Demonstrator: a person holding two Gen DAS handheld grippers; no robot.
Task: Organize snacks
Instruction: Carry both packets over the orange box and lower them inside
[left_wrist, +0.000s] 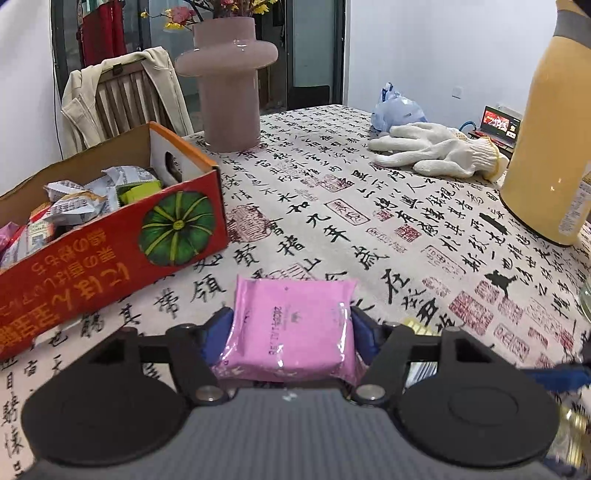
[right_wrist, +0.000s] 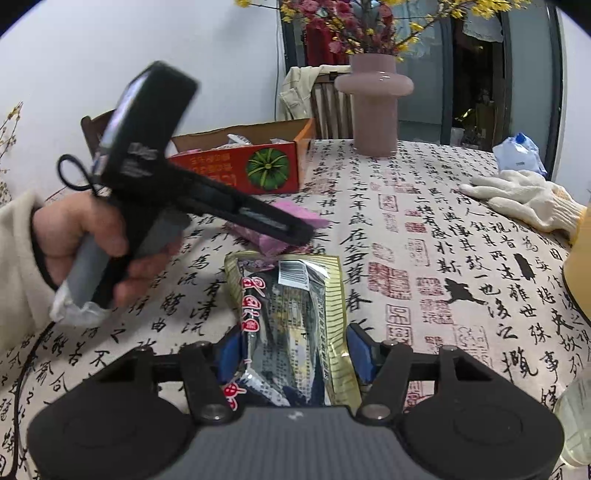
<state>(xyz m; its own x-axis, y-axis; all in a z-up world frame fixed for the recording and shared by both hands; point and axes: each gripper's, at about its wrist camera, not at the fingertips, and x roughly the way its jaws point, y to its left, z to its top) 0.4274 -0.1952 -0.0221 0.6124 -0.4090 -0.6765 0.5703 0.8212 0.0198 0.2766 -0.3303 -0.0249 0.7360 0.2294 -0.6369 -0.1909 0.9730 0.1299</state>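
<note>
A pink snack packet (left_wrist: 291, 321) lies on the calligraphy-print tablecloth, and my left gripper (left_wrist: 291, 332) has its blue pads pressed against the packet's two sides. The right wrist view shows the same gripper (right_wrist: 295, 230) from outside, held in a hand (right_wrist: 85, 236), its tip over the pink packet (right_wrist: 299, 218). My right gripper (right_wrist: 293, 354) is shut on a gold-and-black snack packet (right_wrist: 291, 295) that lies flat just below the pink one. A red cardboard box (left_wrist: 110, 243) with a green pumpkin picture stands to the left, with several wrapped snacks inside.
Behind the box (right_wrist: 221, 170) stands a pink vase (left_wrist: 229, 92) of flowers. White work gloves (left_wrist: 436, 147) and a blue plastic bag (left_wrist: 397, 110) lie at the far right. A tall yellow flask (left_wrist: 546, 147) stands at the right edge. A chair with a jacket (left_wrist: 122, 92) is behind the table.
</note>
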